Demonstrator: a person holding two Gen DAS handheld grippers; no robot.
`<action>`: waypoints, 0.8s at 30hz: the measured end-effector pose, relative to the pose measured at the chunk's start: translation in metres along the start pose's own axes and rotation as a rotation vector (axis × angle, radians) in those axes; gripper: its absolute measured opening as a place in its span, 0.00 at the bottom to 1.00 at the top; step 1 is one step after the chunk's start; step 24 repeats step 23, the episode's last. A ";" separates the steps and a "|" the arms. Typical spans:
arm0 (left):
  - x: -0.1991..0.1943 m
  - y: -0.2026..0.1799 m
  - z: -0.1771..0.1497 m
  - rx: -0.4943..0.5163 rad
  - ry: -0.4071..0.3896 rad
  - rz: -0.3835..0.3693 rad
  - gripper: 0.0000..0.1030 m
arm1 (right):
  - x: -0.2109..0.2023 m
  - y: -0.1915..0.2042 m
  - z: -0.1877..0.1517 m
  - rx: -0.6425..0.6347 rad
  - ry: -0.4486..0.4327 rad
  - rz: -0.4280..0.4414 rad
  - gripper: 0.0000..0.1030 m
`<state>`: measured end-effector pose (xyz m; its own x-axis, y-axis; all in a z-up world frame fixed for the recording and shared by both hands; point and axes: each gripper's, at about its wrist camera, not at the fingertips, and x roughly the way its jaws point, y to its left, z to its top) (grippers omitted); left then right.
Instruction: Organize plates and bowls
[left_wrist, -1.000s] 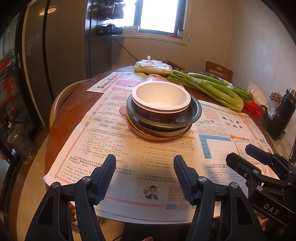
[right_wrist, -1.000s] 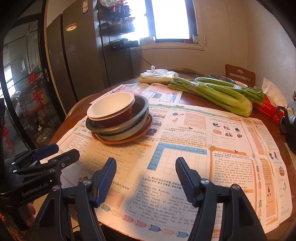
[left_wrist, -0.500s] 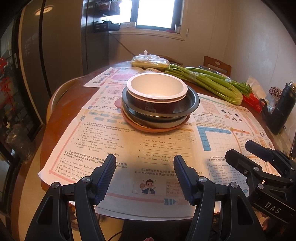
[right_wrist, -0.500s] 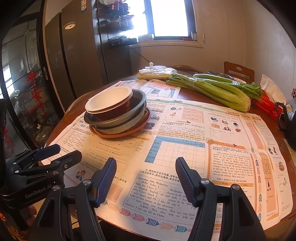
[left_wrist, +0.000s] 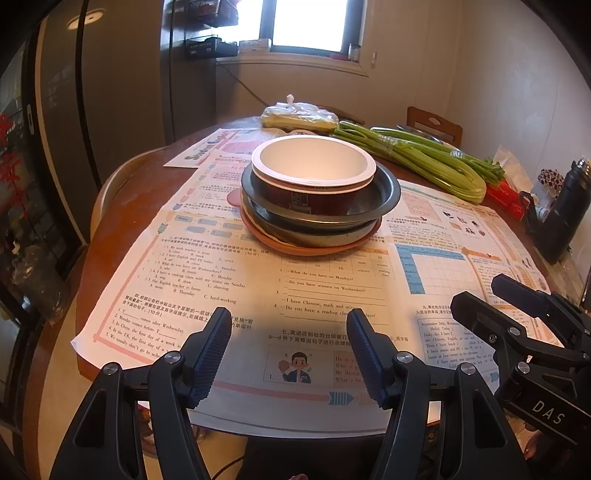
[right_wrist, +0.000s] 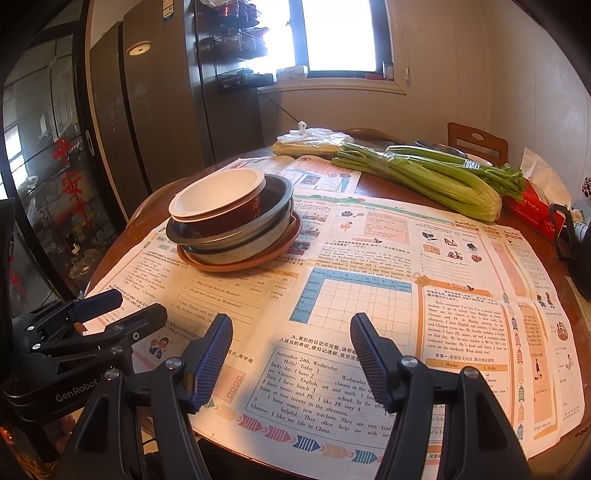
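- My left gripper (left_wrist: 289, 341) is open wide, holding nothing, hovering above the near edge of the table (left_wrist: 122, 206); blue ribbed pads (left_wrist: 212, 349) face each other.
- My right gripper (right_wrist: 291, 347) is likewise open and empty, above the printed worksheets (right_wrist: 369, 295) just beside the left one; it shows at right edge of the left view (left_wrist: 524, 325), and the left one shows at left edge of the right view (right_wrist: 92, 321).
- Worksheets cover most of the round wooden table, overhanging the near edge.
- The stack of dishes sits on the worksheets, mid-table, ahead of my left gripper and front-left of my right, well apart from both.
- Stack bottom to top: terracotta plate (left_wrist: 314, 248), two grey metal bowls (left_wrist: 384, 192) nested, then a dark red bowl with white inside (left_wrist: 314, 162) on top, tilted slightly in right view (right_wrist: 221, 195).
- Beyond the stack: celery bunch (right_wrist: 424, 173) lying across the far right of the table, plastic bag of food (left_wrist: 299, 116) behind it.
- Far right edge: red tissue box (right_wrist: 532, 206), black flask (left_wrist: 565, 210).
- Chair back (right_wrist: 476, 142) behind the table, window (right_wrist: 343, 35) on the far wall, dark fridge (right_wrist: 159, 110) at left.
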<state>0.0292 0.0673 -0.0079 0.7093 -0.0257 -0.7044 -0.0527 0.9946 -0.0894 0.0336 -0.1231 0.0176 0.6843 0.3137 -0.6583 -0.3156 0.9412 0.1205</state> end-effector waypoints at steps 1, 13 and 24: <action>0.000 0.000 0.000 -0.001 0.000 0.000 0.65 | 0.000 0.000 0.000 0.000 0.002 -0.001 0.64; 0.001 0.011 0.000 -0.020 -0.006 0.009 0.65 | 0.006 0.000 0.000 -0.007 0.015 -0.014 0.64; 0.021 0.068 0.044 -0.082 -0.002 0.104 0.65 | 0.020 -0.026 0.014 0.018 0.075 0.021 0.64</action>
